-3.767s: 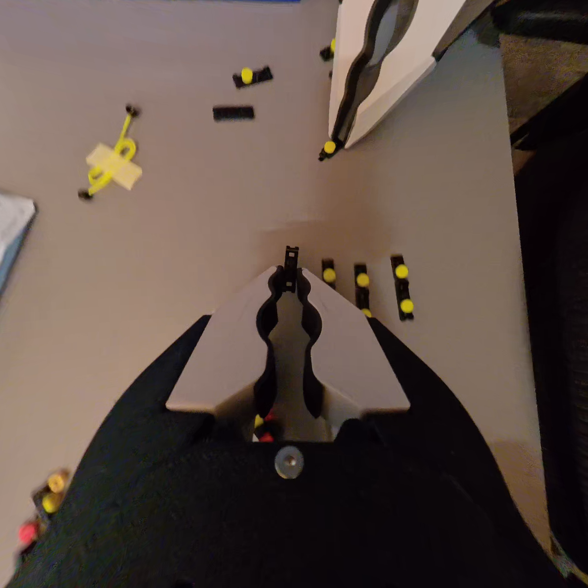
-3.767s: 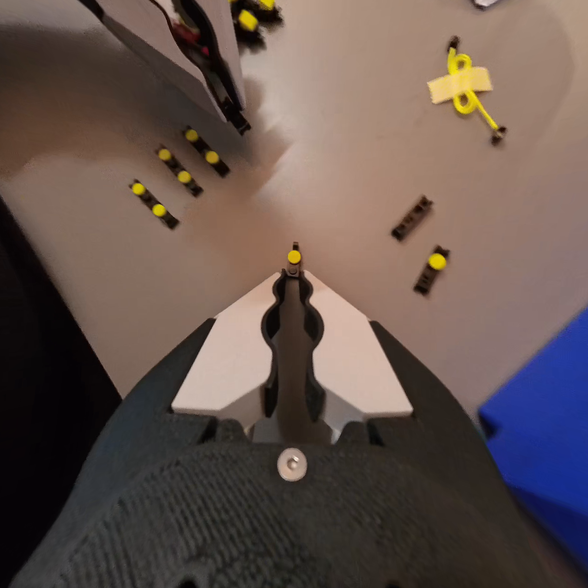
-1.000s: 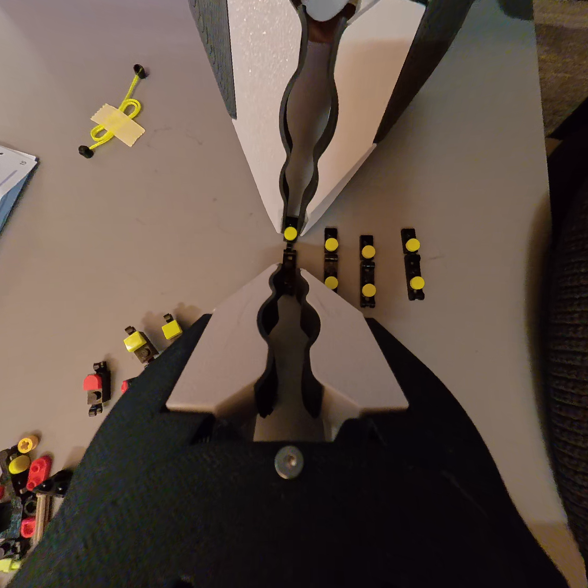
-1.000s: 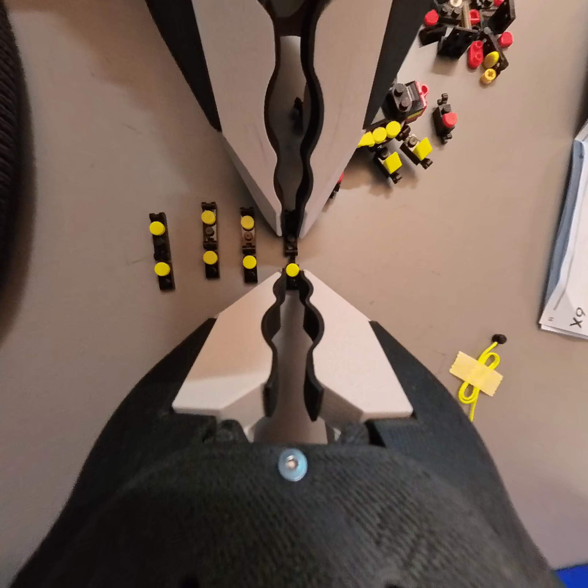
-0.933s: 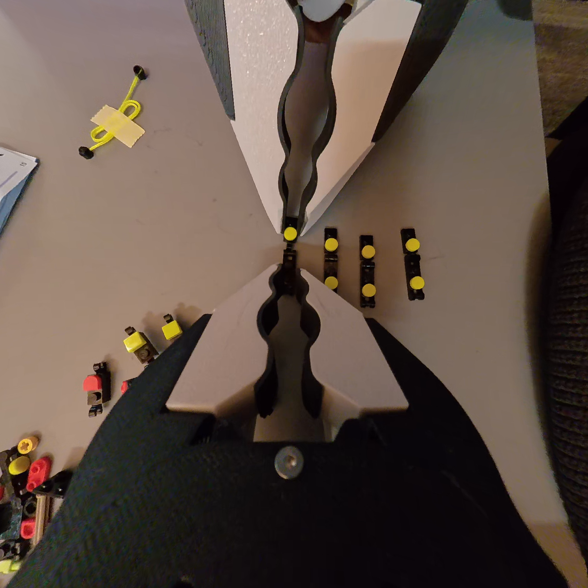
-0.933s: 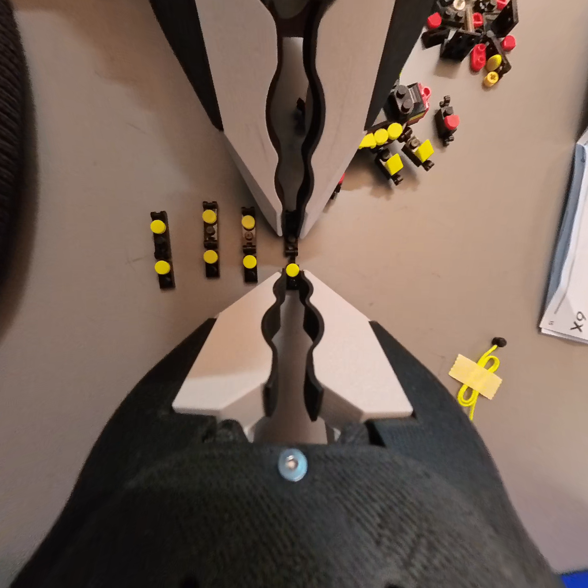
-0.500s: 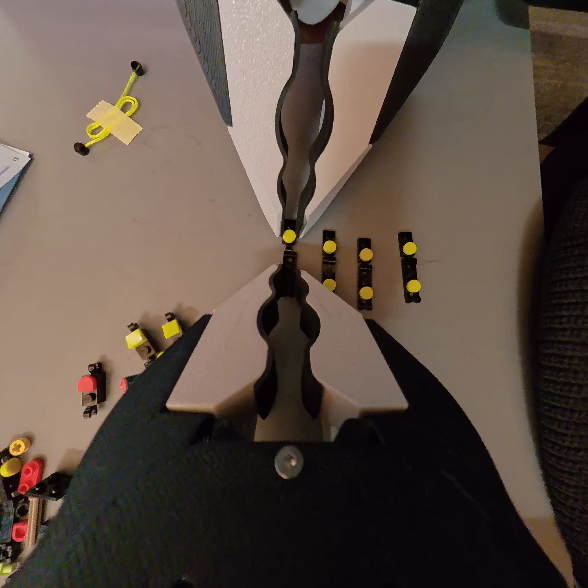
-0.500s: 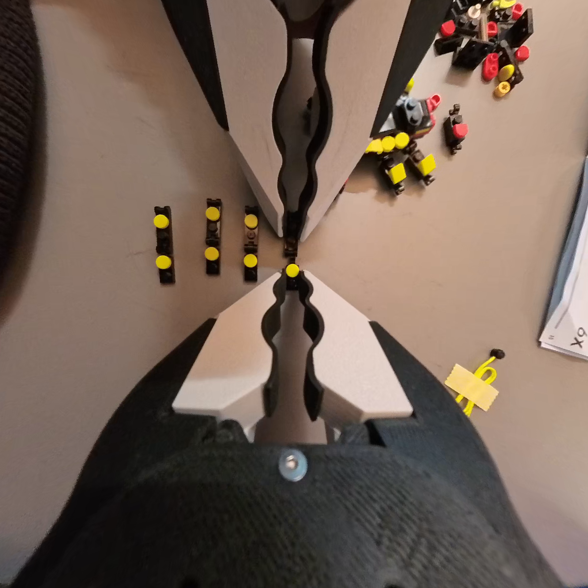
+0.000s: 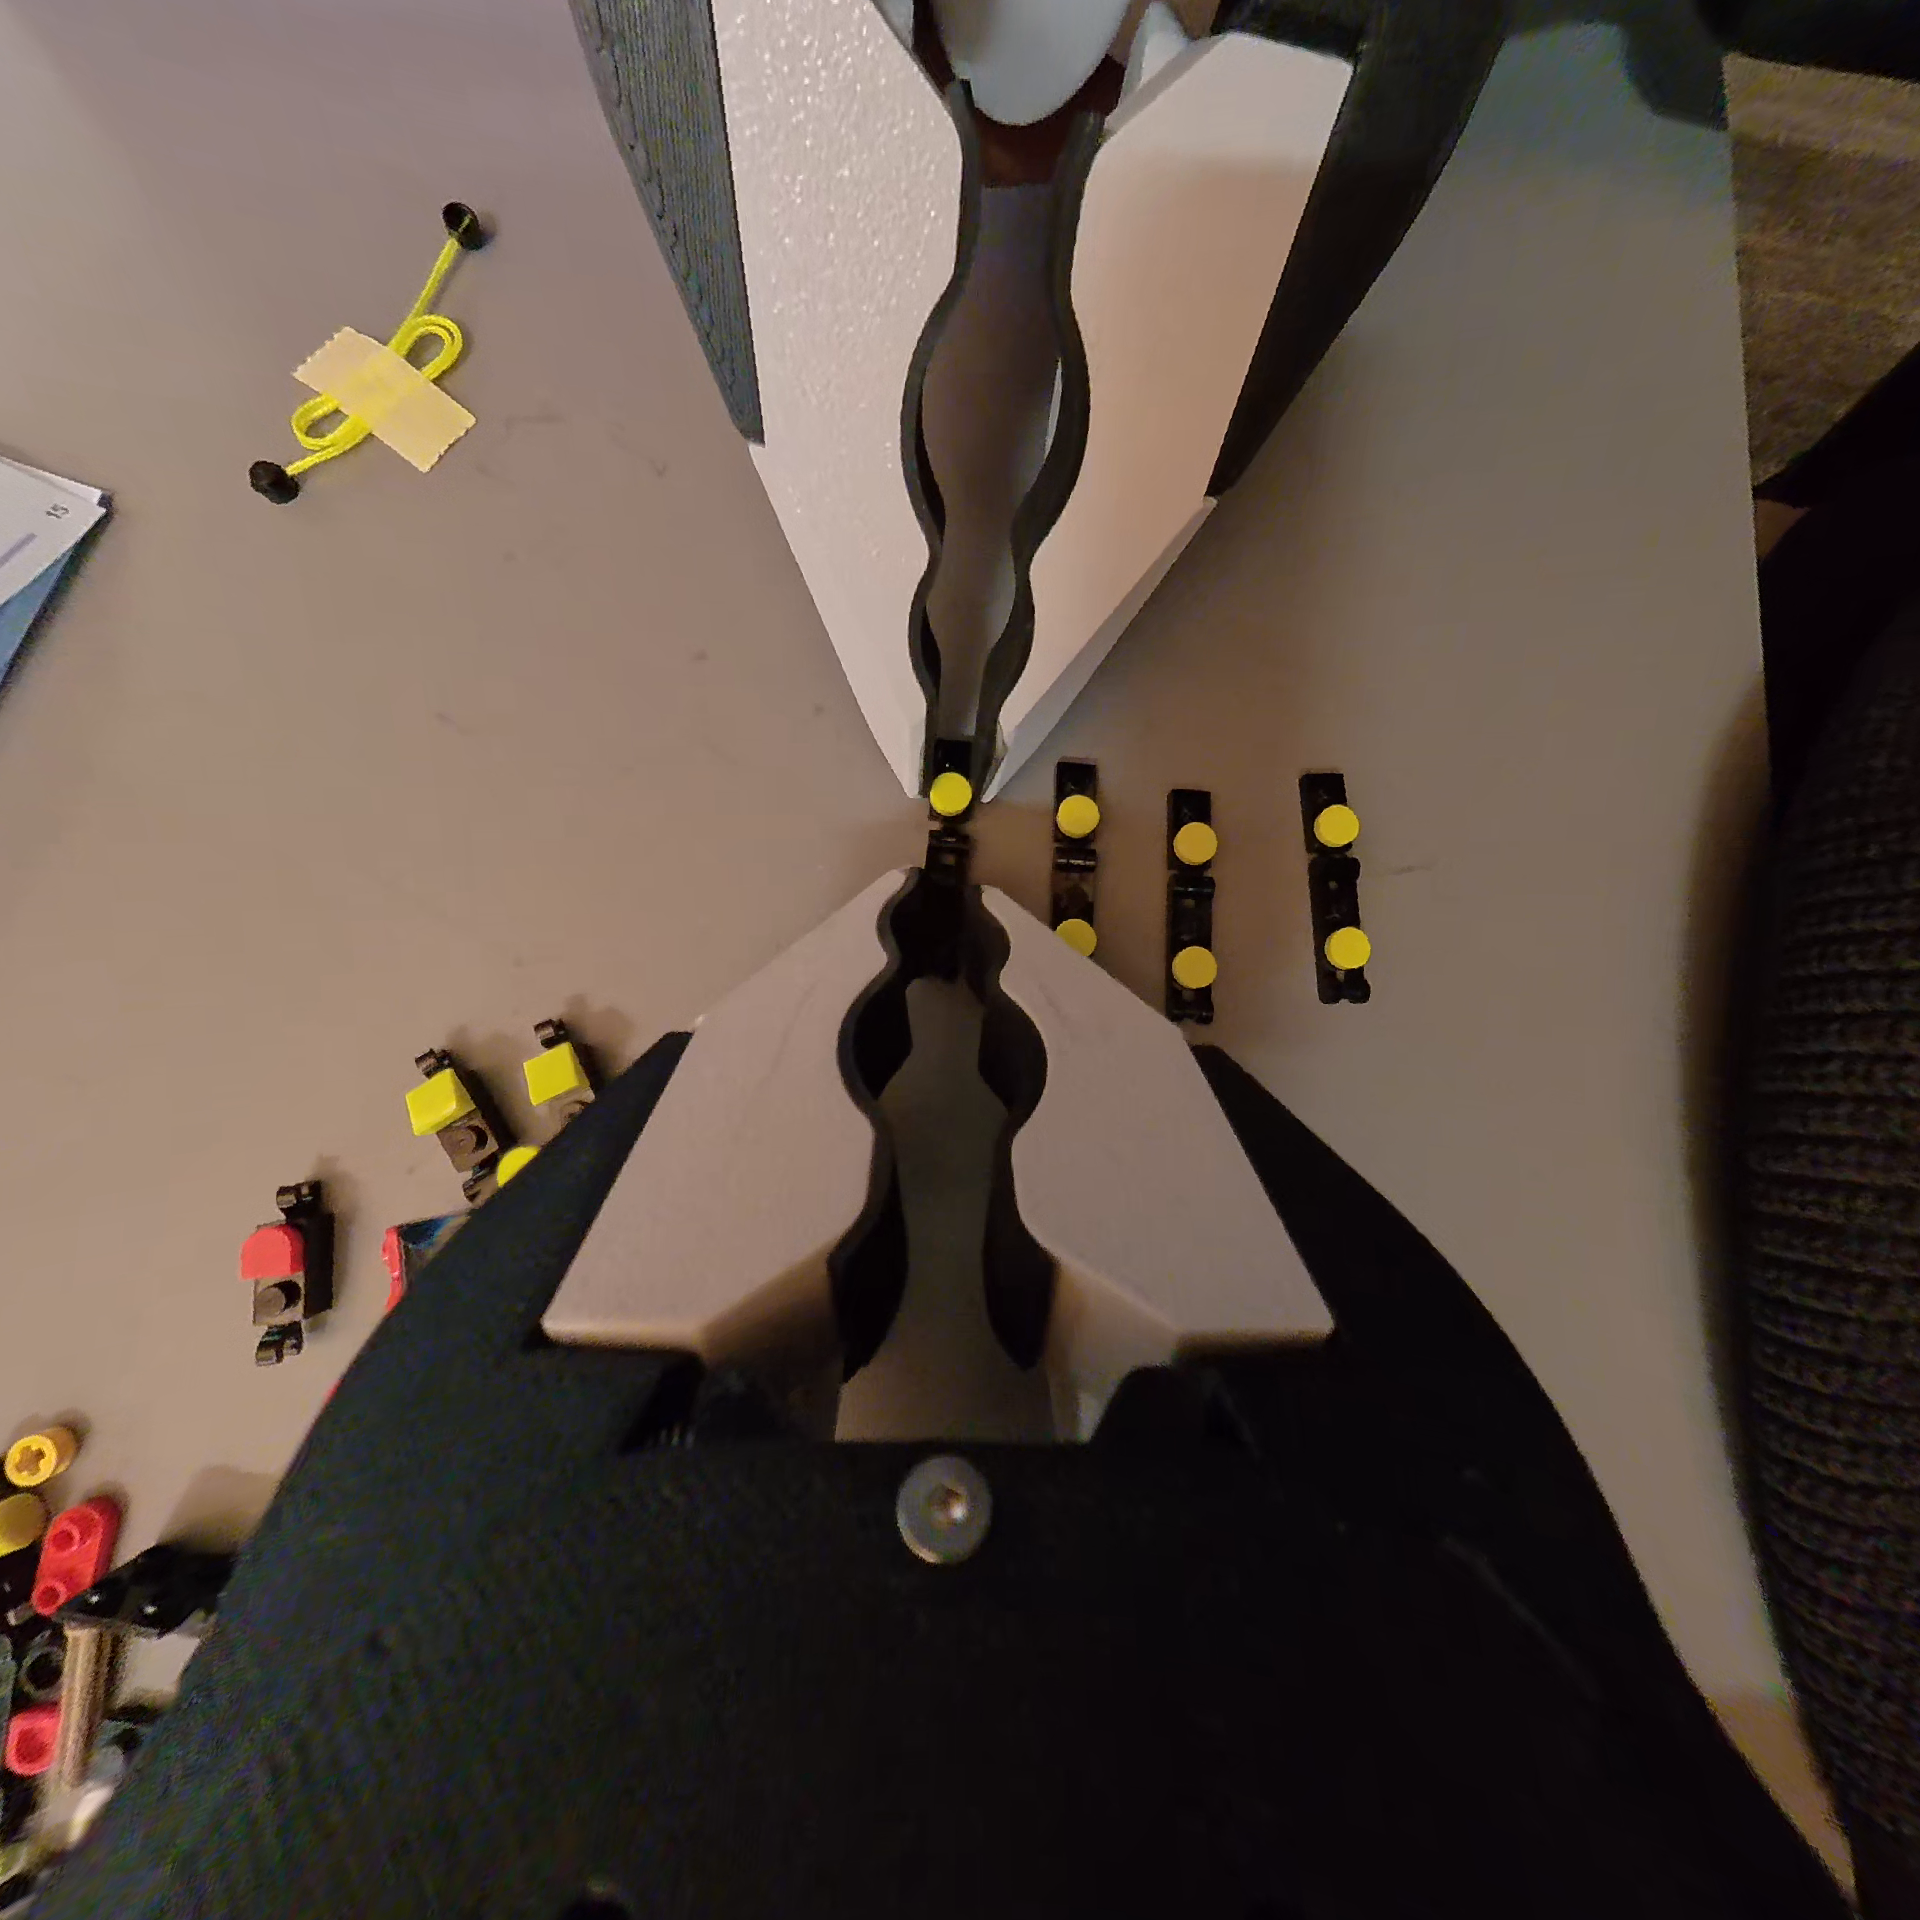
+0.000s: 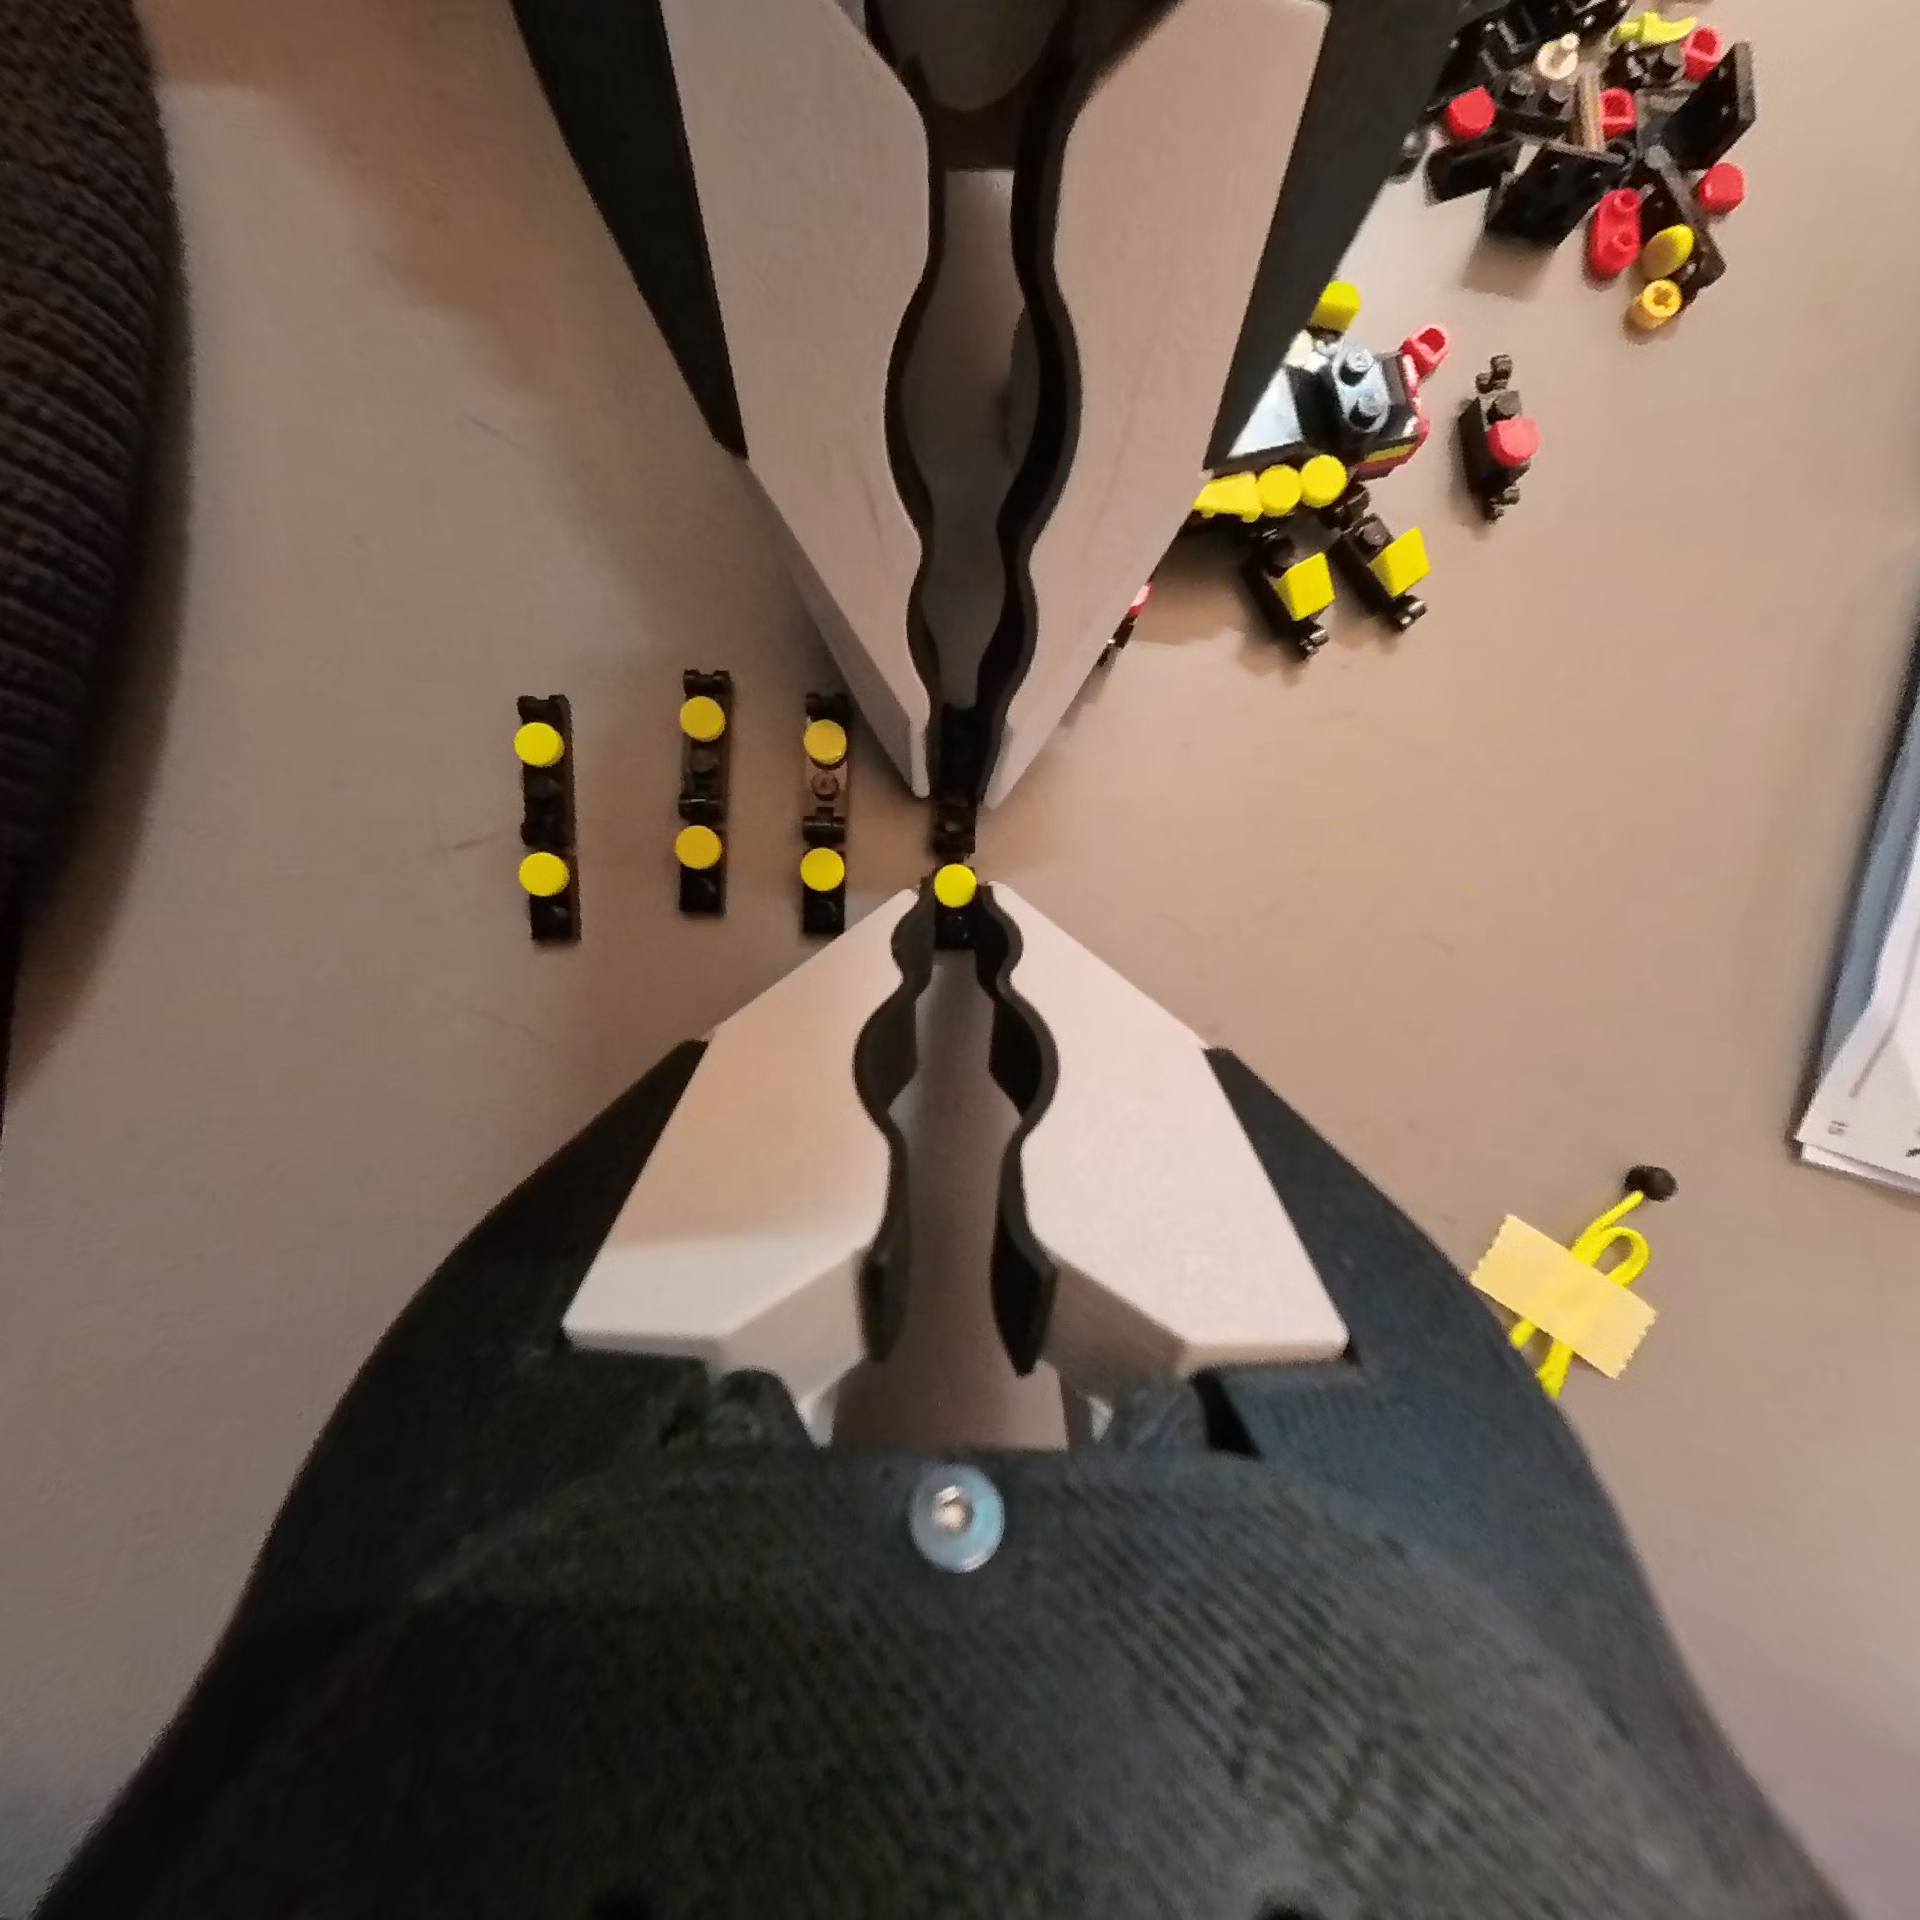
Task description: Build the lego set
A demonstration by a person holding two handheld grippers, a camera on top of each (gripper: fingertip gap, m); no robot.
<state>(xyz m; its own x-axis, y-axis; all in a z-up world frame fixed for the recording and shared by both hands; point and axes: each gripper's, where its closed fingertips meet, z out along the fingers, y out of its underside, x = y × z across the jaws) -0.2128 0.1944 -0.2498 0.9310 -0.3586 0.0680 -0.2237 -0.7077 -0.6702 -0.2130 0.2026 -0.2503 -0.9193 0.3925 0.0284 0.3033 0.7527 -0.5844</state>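
Two small black links meet nose to nose above the surface (image 9: pixel 520 727), just beside three finished strips (image 9: pixel 1184 894).

If either gripper tilts, I reckon the clips miss or a link pops free. The left gripper (image 9: pixel 948 914) has its jaws nearly closed on a plain black link (image 9: pixel 948 862); the right gripper (image 10: pixel 954 914) likewise pinches the yellow-studded link (image 10: pixel 954 889), the ends touching or nearly so, not clearly snapped.

Black gripper (image 9: pixel 948 914) bodies, pale wedge fingers (image 9: pixel 769 1122)
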